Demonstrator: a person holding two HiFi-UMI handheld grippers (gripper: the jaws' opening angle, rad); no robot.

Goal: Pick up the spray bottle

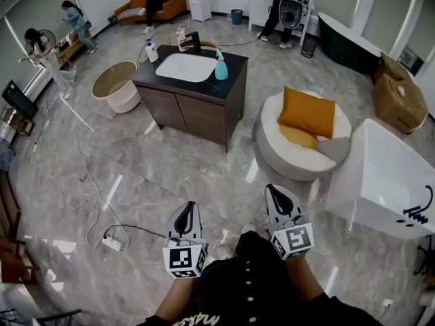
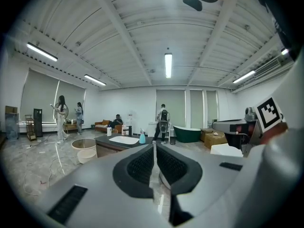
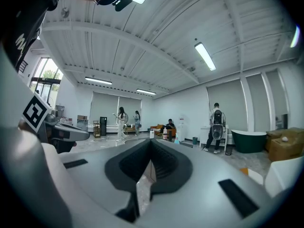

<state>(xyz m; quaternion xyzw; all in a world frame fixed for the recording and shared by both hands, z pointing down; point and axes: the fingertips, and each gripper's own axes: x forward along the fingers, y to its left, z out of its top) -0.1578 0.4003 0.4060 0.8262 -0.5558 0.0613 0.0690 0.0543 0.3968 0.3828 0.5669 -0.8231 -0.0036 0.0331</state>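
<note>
The teal spray bottle (image 1: 221,65) stands upright at the right rim of a white basin (image 1: 185,67), on a dark vanity counter (image 1: 233,81) across the room. It looks small and far off in the left gripper view (image 2: 142,137) and in the right gripper view (image 3: 176,140). My left gripper (image 1: 188,206) and right gripper (image 1: 273,189) hang side by side over the marble floor, well short of the vanity and pointing toward it. Both are shut with nothing between the jaws, as each gripper view shows for the left gripper (image 2: 154,148) and the right gripper (image 3: 150,144).
A white bottle (image 1: 151,50), a pink bottle (image 1: 182,41) and a black faucet (image 1: 194,43) share the counter. A round white seat with an orange cushion (image 1: 307,113) and a white bathtub (image 1: 387,175) stand right. A round tub (image 1: 115,87) and floor cables with a power strip (image 1: 112,242) lie left. People are at the back.
</note>
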